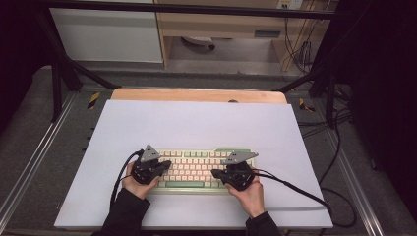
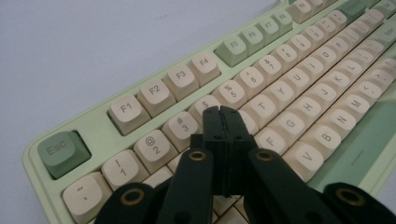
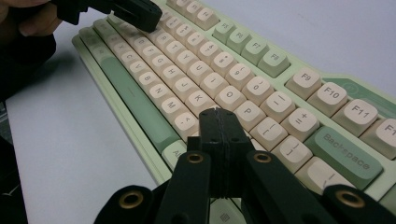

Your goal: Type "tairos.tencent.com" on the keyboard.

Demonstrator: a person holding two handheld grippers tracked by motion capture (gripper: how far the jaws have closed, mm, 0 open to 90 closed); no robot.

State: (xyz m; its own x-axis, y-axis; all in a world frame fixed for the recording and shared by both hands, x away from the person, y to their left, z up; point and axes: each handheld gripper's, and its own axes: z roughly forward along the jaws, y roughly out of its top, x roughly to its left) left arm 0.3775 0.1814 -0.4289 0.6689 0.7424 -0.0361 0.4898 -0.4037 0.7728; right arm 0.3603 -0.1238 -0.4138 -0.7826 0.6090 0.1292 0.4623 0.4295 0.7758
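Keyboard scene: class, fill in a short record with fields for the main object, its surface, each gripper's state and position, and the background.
Main object: green keyboard with cream keys
Surface: white sheet on a wooden table
Left gripper: shut, nothing between its fingers, tips over the left keys, near the 4 key
Right gripper: shut, holding nothing, tips over the right keys, near the P key
Hands: one on each gripper, at the keyboard's two ends
Background: black frame bars, cables on the floor
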